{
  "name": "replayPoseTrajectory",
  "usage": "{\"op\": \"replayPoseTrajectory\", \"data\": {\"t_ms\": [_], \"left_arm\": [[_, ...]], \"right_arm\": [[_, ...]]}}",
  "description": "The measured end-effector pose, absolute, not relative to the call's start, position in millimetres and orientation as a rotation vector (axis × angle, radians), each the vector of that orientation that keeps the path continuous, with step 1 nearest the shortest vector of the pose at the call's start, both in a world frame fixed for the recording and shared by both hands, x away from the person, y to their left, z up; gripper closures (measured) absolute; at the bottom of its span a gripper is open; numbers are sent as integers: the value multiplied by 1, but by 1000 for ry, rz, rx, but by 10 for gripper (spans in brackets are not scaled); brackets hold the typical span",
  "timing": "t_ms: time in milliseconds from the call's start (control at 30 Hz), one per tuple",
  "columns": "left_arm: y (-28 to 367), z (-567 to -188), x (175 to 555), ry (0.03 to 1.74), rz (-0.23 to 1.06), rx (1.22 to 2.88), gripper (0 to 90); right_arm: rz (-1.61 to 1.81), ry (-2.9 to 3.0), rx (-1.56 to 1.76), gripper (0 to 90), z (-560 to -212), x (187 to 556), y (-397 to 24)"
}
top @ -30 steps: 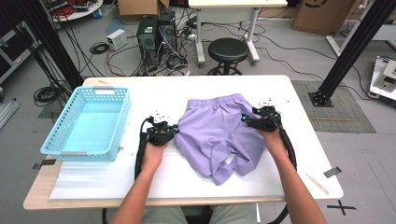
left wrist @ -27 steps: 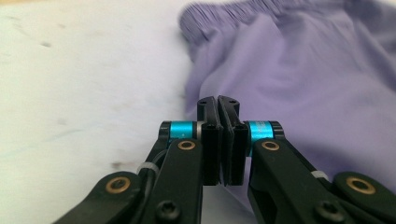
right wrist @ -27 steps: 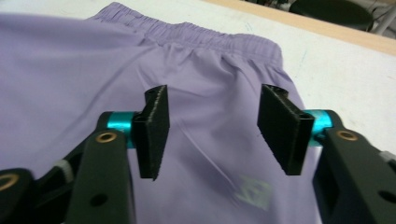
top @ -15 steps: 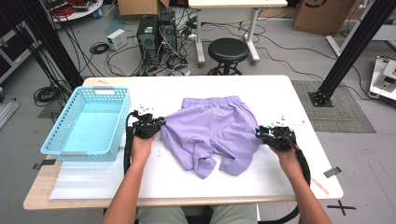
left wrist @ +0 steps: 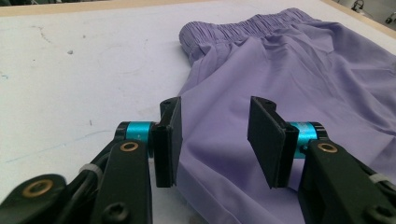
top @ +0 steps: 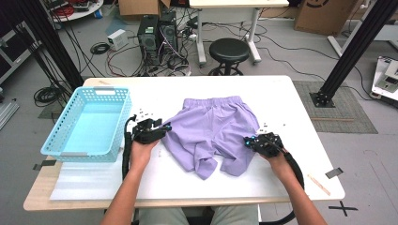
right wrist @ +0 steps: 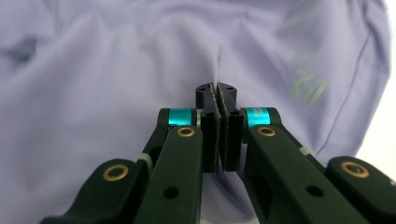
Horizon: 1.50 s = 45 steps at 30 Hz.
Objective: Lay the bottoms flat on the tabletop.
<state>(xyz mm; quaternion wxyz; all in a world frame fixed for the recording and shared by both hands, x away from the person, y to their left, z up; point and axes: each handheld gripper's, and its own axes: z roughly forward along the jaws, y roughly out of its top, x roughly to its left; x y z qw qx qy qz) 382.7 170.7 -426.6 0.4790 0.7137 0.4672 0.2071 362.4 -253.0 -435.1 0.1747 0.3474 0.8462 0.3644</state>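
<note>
**Gripper and garment status: lilac shorts on the desk**

Right gripper point(right wrist: 218, 100): its jaws have just been closing and now stand together, pinching a fold of the lilac shorts point(top: 213, 131) between the pads. In the right gripper view the fabric rises in a tight crease straight out of the closed jaw tips. In the high view this gripper point(top: 248, 140) sits at the right-hand leg of the shorts, low on the desk point(top: 281, 103).

Left gripper point(left wrist: 212, 135): its jaws have just been opening and now stand apart. The left edge of the shorts lies between and beneath the pads, which do not press on it. In the high view this gripper point(top: 165, 127) rests just beside the garment's left edge.

Shorts: spread near the middle of the desk, elastic waistband point(left wrist: 233, 30) at the far side, legs rumpled and bunched toward the person.

Surroundings: a light blue basket point(top: 65, 140) stands at the left of the desk, near the left hand point(top: 141, 150). A black stool point(top: 230, 49) stands on the floor beyond the far edge.
</note>
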Motion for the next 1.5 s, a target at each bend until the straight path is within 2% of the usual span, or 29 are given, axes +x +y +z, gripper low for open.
{"op": "replayPoseTrajectory", "data": {"t_ms": [267,500,667,833,933,1300,1500], "left_arm": [[170,-431,380,1133,500,1747,550],[169,-430,377,1117,497,1739,550],[169,-431,376,1102,490,1736,550],[168,-433,375,1097,483,1735,546],[167,-434,373,1100,478,1736,529],[164,-431,366,1060,496,1717,480],[163,-430,362,1058,495,1716,480]], "right_arm": [[1012,2377,1022,879,-418,394,-228],[879,2420,1025,877,-433,423,-190],[870,2397,1064,880,-442,430,-183],[947,2365,1064,782,-430,420,-195],[1026,2340,1071,780,-423,412,-207],[1165,2172,1095,642,-405,372,-257],[1178,2081,1119,634,-398,350,-290]]}}
